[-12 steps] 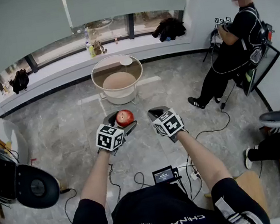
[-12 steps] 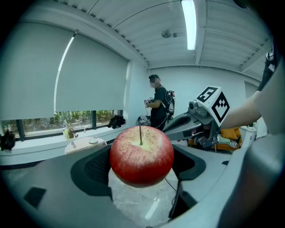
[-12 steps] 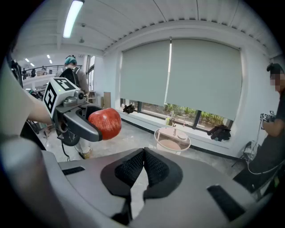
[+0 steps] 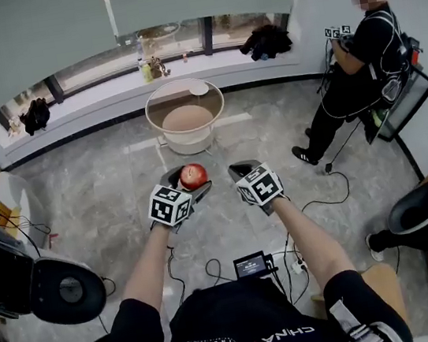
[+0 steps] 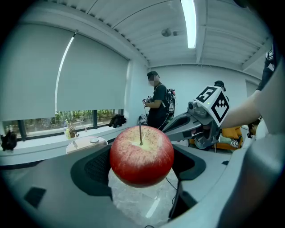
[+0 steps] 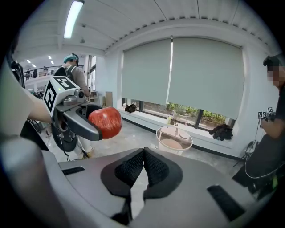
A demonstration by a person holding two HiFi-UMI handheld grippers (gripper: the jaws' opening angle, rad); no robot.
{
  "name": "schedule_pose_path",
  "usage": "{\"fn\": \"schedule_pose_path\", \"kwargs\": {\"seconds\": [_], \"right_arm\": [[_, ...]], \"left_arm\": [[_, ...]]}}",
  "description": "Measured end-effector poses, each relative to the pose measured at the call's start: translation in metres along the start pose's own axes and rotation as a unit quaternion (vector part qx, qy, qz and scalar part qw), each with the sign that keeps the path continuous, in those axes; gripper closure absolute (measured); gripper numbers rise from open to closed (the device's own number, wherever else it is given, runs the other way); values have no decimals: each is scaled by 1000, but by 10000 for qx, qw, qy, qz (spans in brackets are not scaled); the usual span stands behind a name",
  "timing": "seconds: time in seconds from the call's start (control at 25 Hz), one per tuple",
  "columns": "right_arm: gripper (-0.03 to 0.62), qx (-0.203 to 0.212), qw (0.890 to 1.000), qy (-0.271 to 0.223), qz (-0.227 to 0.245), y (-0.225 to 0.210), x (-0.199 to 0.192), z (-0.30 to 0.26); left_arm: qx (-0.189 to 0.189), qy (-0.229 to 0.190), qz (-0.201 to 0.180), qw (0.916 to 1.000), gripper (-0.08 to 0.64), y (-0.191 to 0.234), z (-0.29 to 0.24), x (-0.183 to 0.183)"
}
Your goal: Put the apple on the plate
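The apple (image 5: 141,156) sits between the two jaws of the left gripper (image 4: 187,183), which is clamped on it from both sides. The left gripper view shows this best: the dark pads press on the apple's flanks, the stem points up, and floor tiles show under it. In the head view only the red top of the apple shows, in front of the marker cube, so the grasp itself is not clear there. The right gripper view shows the apple from the side, high up to the left of its own jaws and partly behind a left jaw.

The right gripper (image 6: 143,153) is just to the right of the left one. Its jaws are pressed together with nothing between them; only its own view shows this.

Ahead of both grippers, well apart from them, stands a round table (image 4: 171,97) with a small white plate (image 4: 198,88) on top. A person (image 4: 356,57) stands further to the right of the right gripper.
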State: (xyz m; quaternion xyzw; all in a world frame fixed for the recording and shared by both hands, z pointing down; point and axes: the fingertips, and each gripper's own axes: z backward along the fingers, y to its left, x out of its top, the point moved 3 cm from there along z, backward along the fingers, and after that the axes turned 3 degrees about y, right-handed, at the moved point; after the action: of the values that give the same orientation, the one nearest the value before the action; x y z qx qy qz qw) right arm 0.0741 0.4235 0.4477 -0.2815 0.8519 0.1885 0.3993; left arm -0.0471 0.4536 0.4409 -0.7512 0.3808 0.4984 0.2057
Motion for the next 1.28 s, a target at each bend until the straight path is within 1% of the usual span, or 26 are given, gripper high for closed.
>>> {"fn": "schedule_pose_path", "kwargs": {"seconds": [0.12,0.24,0.4,0.6,0.76,0.96,1.12,1.28], "right_arm": [[561,11,10000,-58,-26,5,5,-1],[560,100,9997,-157,-181,9,3,-3],[560,89,9996,-133,-243,3,0,0],[560,155,9995,-104,-258,-32,12,10],[560,157,9996,-83,-218,-39,2,14],[560,209,9994,-113,-248,-63,-6,21],[560,241,9994,-99,-241,-90,-12,26],[560,286,9995,-52,-143,-111,-8,24]], "left_arm": [[-2,19,6,10000,173,3,4,-1],[-12,38,0,10000,173,4,5,-6],[-21,61,6,10000,173,2,1,-4],[-13,90,84,9999,172,1,-22,27],[-31,100,102,9999,172,-7,-32,24],[23,132,115,9998,172,-16,-52,31],[92,106,132,9998,173,-21,-74,45],[155,7,243,9996,173,-17,-89,60]]}}
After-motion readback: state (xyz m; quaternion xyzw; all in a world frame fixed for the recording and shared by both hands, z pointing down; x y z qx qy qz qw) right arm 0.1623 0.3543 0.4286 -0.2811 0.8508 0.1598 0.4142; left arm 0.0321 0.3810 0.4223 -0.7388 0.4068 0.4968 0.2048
